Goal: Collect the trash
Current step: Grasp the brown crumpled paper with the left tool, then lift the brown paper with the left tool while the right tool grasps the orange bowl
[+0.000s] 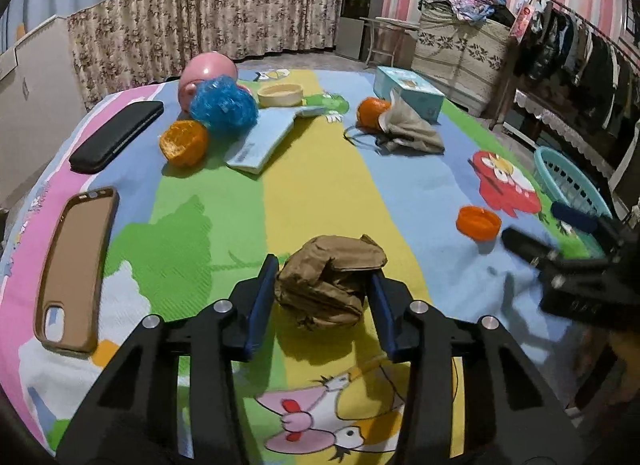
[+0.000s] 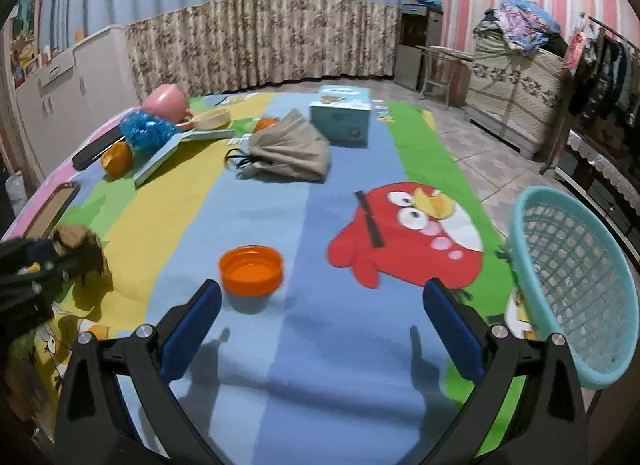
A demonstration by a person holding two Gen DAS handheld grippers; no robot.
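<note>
A crumpled brown paper wad [image 1: 328, 285] lies on the colourful cartoon tablecloth [image 1: 328, 185], and my left gripper [image 1: 324, 271] is shut on it, a blue pad pressing each side. The right wrist view shows the same wad [image 2: 78, 243] at the far left. My right gripper [image 2: 322, 289] hangs open over the blue stripe with nothing between its fingers. An orange bottle cap [image 2: 251, 271] lies just ahead of its left finger. A teal mesh basket [image 2: 572, 285] stands at the table's right edge, beside the right finger.
Farther back lie an orange peel half [image 1: 184, 143], a whole orange [image 1: 372, 113], a grey crumpled bag [image 1: 412, 129], a tissue box [image 1: 412, 91], a booklet [image 1: 260, 147] and a blue pouf [image 1: 224, 107]. A brown phone case [image 1: 76, 269] and black case [image 1: 116, 135] lie left.
</note>
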